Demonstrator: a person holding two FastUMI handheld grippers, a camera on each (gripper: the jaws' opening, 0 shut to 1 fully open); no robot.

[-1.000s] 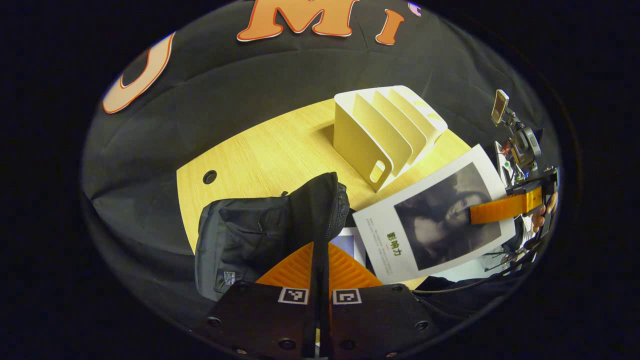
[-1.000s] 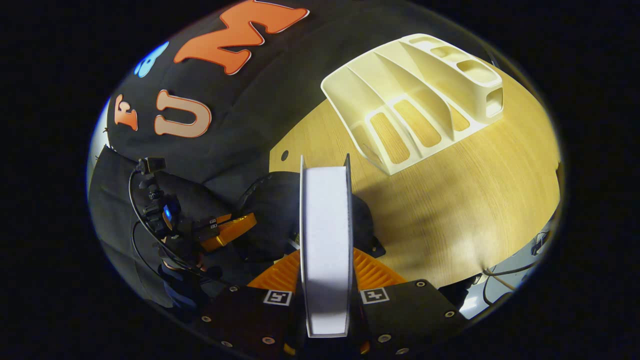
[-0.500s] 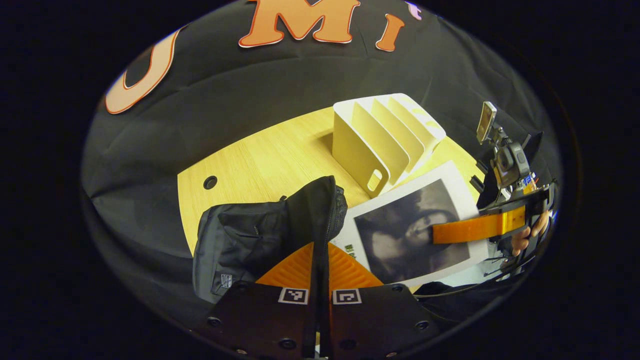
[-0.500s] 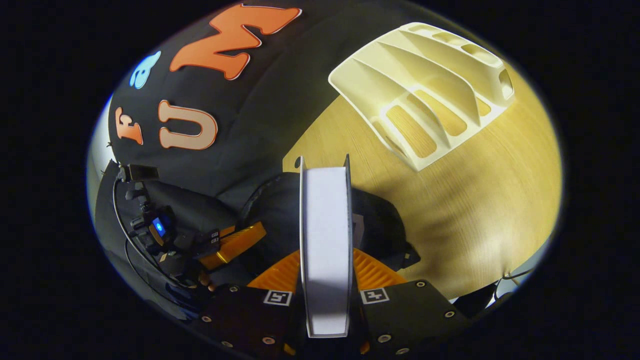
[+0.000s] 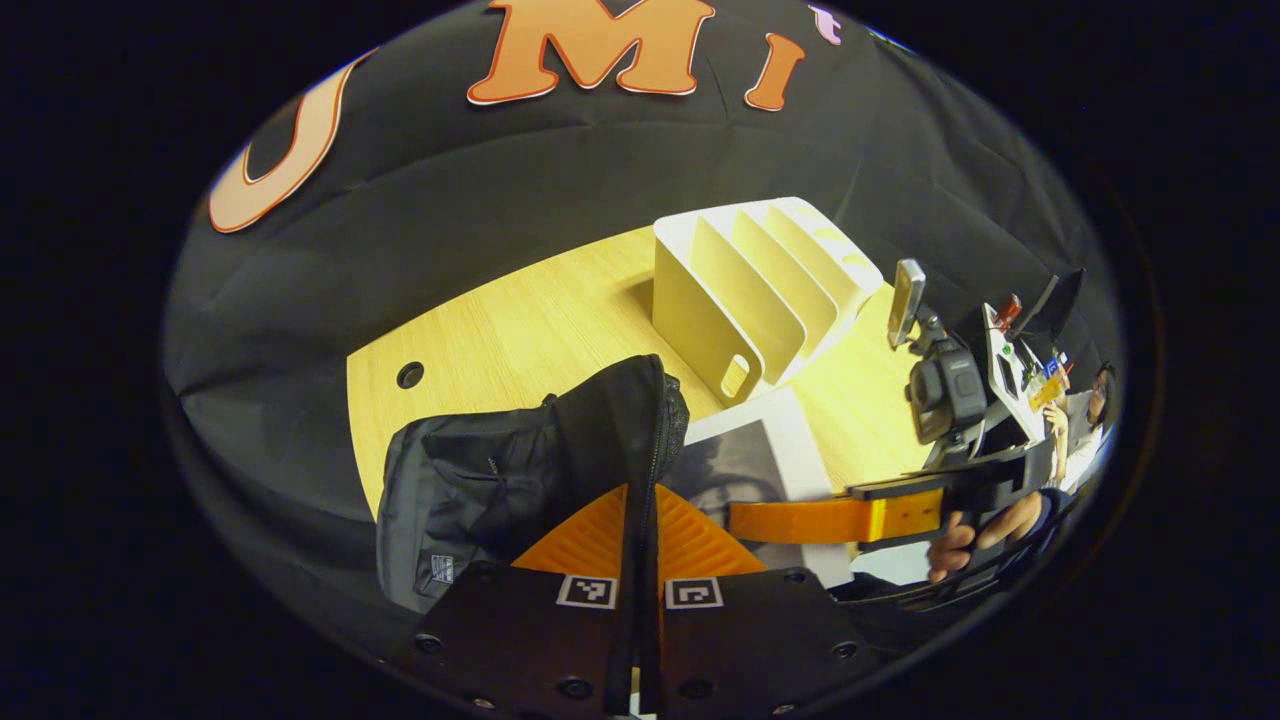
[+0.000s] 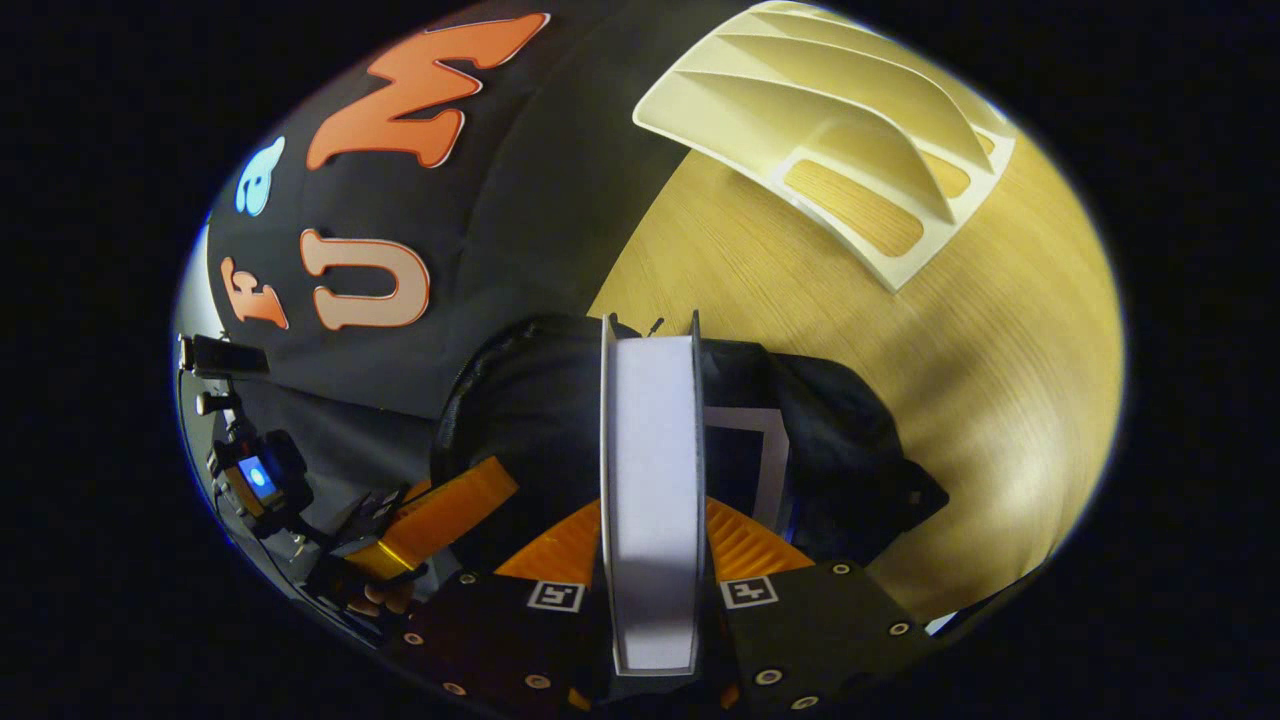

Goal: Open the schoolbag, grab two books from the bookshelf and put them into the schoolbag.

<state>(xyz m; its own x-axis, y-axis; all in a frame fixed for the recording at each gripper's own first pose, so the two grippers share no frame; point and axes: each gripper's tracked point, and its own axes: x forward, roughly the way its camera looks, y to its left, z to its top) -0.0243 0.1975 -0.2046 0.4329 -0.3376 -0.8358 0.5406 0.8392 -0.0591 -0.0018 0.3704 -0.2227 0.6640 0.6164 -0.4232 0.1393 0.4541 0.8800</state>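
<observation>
The black schoolbag lies on the wooden table, and my left gripper is shut on its zipper flap, holding the flap up. My right gripper is shut on a white-edged book with a dark photo cover. The book's lower end sits in the bag's open mouth. Another book with a white border lies inside the bag. In the left gripper view my right gripper reaches in from the right. In the right gripper view my left gripper shows at lower left.
The cream slotted bookshelf stands behind the bag, its slots without books. A cable hole marks the table's left end. A hand holds my right gripper, and a person sits far right.
My right gripper has carried the book left and down from beside the shelf into the bag's mouth. My left gripper has kept its hold on the flap, almost still.
</observation>
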